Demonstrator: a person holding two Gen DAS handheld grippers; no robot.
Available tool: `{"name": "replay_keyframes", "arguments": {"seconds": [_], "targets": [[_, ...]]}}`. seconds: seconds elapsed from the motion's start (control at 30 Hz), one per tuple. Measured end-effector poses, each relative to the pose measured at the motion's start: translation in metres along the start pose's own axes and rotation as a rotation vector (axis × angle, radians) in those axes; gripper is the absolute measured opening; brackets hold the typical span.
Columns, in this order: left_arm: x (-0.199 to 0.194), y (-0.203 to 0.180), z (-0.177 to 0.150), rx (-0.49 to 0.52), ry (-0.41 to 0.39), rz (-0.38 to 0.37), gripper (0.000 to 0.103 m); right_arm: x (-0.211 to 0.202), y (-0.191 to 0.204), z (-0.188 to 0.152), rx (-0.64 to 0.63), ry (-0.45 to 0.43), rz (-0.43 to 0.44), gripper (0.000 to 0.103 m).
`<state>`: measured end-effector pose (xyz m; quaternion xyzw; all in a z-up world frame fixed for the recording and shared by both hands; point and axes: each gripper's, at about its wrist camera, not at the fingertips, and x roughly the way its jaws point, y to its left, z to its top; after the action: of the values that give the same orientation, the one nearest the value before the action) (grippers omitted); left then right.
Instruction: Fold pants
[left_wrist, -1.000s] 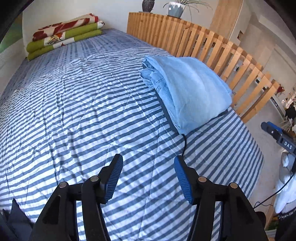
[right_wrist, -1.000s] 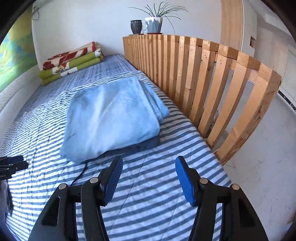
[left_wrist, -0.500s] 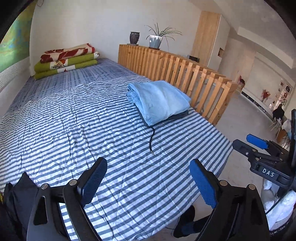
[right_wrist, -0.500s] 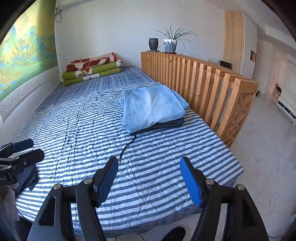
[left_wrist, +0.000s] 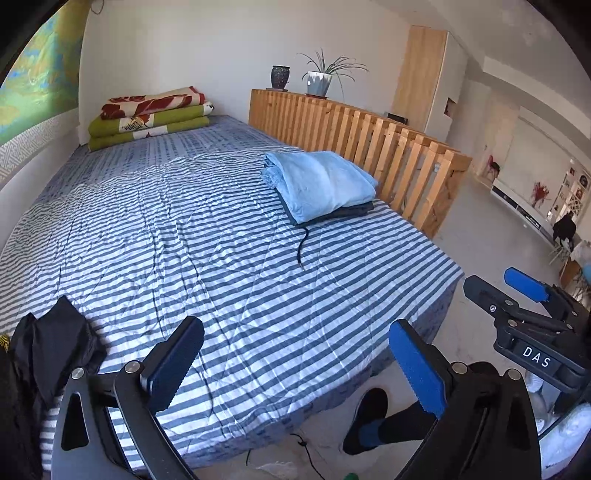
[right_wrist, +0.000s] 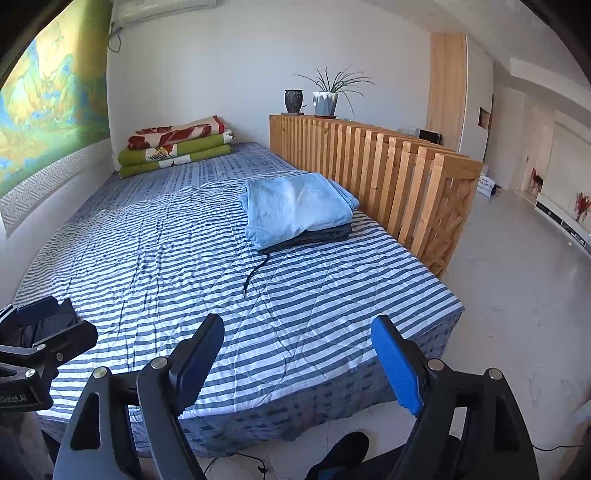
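Seemingly one fold is done, another waits.
The folded light-blue pants (left_wrist: 321, 184) top a dark folded garment by the wooden railing (left_wrist: 388, 147), far across the bed (left_wrist: 166, 240); a black garment (left_wrist: 55, 343), perhaps more pants, lies unfolded at the near corner. Left gripper (left_wrist: 295, 365) and right gripper (right_wrist: 295, 362) hover at the bed's foot, fingers spread, empty.

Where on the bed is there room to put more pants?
The striped bedspread is bare between the wall and the folded pants pile. Crowded: the pile by the wooden railing, blankets at the far end, dark clothing near left.
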<state>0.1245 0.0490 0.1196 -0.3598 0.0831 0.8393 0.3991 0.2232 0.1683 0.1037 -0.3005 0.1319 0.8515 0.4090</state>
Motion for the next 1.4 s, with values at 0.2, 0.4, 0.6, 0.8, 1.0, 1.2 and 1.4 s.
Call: {"name": "replay_keyframes", "arguments": {"seconds": [0.2,0.4,0.6,0.8,1.0,1.2,1.4], "targets": [[-0.01,0.001,-0.013,-0.005,-0.002,0.014,0.102,-0.005,0.01,-0.011,-0.017,0.011,0.018,0.079],[-0.01,0.002,-0.017,-0.005,0.011,0.024,0.102,-0.004,0.02,-0.018,-0.031,0.021,0.036,0.079],[0.0,-0.001,-0.019,0.003,0.027,0.014,0.102,0.0,0.019,-0.024,-0.019,0.04,0.03,0.079],[0.002,-0.004,-0.016,0.008,0.024,0.019,0.102,0.004,0.014,-0.025,-0.013,0.047,0.015,0.079],[0.003,-0.003,-0.014,0.004,0.024,0.021,0.102,0.006,0.013,-0.025,-0.009,0.047,0.023,0.079],[0.005,-0.006,-0.014,0.011,0.022,0.026,0.102,0.006,0.017,-0.026,-0.018,0.046,0.035,0.079],[0.008,-0.008,-0.015,0.021,0.021,0.043,0.102,0.008,0.019,-0.03,-0.012,0.053,0.044,0.079]]}}
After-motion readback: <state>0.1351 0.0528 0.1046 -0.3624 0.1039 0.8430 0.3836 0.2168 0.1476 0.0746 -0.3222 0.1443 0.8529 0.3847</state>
